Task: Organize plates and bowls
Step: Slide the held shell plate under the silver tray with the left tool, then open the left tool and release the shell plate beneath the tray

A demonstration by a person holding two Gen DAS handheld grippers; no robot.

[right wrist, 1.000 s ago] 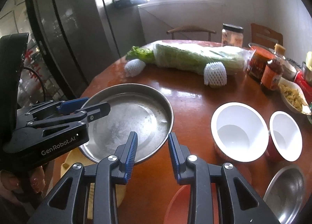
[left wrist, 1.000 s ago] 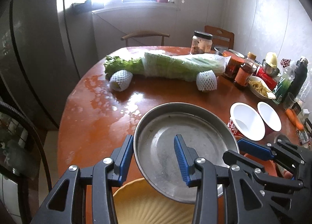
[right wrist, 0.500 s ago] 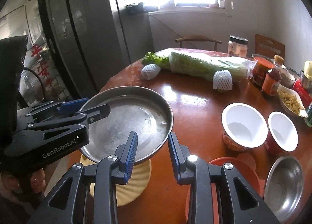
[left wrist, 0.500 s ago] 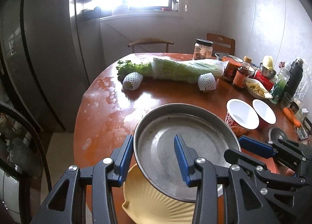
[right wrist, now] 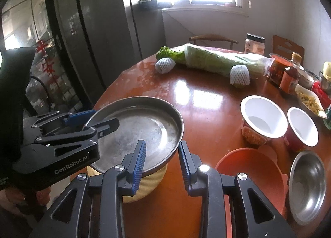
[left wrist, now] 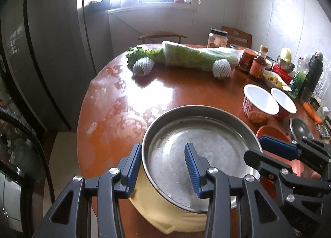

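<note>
Both tools are gripping the steel plate [left wrist: 206, 151] by opposite edges: the left tool [left wrist: 163, 167] is clamped on the plate's near-left rim, one finger outside the wall and one inside over the plate floor; the right tool [right wrist: 161, 159] is clamped on the plate's right rim, one blue pad inside and one outside. The plate is sitting right in front of both tools, held above the yellow plate [left wrist: 165, 213], which is lying on the bench [left wrist: 124, 117] just under it near the bench edge. Whether steel and yellow are touching, cannot tell. In the right wrist view, the orange bowl [right wrist: 250, 167] is lying just right of the right tool, a small steel bowl [right wrist: 308, 186] is sitting further right, and two white cups [right wrist: 262, 117] are standing ahead-right. Far ahead of the tools, wrapped cabbage [left wrist: 196, 57], two foam-netted fruits [left wrist: 142, 66] and sauce bottles [left wrist: 258, 64] are lying across the bench's far side.
</note>
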